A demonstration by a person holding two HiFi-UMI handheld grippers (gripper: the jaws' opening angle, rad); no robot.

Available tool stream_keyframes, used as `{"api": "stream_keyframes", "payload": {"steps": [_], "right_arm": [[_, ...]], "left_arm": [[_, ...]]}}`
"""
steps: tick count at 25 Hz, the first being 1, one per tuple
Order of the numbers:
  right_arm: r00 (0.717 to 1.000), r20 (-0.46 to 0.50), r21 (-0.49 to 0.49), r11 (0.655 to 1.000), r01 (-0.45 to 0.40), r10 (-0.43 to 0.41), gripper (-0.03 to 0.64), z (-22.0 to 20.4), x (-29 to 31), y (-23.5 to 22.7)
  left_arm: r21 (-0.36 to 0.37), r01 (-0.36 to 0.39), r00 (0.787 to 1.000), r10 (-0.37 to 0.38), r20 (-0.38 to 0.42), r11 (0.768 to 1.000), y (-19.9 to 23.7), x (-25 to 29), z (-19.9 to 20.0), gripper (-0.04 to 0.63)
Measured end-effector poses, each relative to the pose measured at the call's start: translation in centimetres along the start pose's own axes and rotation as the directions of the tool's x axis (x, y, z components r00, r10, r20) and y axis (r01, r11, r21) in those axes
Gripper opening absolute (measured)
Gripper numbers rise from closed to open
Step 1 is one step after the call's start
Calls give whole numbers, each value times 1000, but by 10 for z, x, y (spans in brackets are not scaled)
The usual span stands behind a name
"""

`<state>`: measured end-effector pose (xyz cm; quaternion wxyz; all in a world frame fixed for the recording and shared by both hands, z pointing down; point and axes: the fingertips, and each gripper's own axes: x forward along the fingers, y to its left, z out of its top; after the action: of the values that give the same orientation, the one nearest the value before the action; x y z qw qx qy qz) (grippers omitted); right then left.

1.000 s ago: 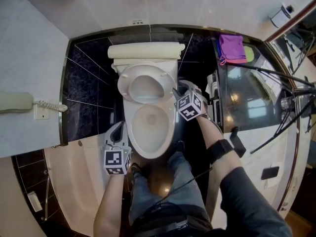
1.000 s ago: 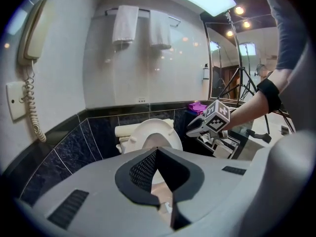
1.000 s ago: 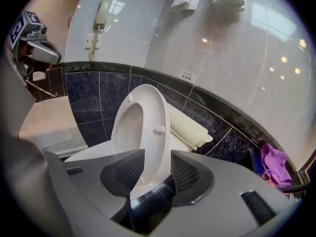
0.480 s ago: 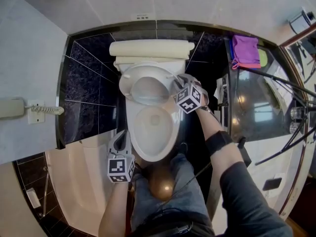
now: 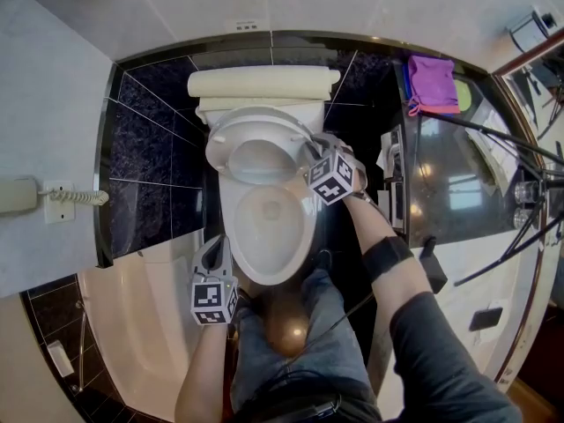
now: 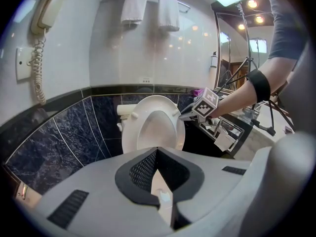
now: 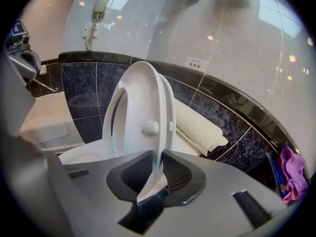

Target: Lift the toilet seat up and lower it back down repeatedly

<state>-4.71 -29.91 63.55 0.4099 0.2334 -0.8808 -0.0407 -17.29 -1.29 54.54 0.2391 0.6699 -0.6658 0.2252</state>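
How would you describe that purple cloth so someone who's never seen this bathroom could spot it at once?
Find the white toilet against the black tiled wall. Right of it in the head view is a dark glossy counter; the cloth sits crumpled at its wall end. It is the only bright purple thing, with a pink edge.

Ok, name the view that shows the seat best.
Left gripper view: the seat stands upright, facing the camera, nearly whole. Head view foreshortens it from above; right gripper view shows it close but edge-on.
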Motion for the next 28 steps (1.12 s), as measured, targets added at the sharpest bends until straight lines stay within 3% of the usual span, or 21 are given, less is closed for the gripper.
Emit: {"api": "stream_keyframes", "payload": {"steps": [10,17,28], "right_arm": [[999,-3,-54,998,37,-37,81,-11,-38,40],[994,10,-94,990,107,-106,80,-29,-69,79],[990,-52,-146,981,124,-133,80,-86,-110,174]], "left_arm": [[-17,55,996,-56,-75,998,-20,3,-53,-5],[-22,84,992,-86,-93,996,-30,17,-95,-5],[-14,145,987,-146,-62,989,-29,35,-107,-5]]}}
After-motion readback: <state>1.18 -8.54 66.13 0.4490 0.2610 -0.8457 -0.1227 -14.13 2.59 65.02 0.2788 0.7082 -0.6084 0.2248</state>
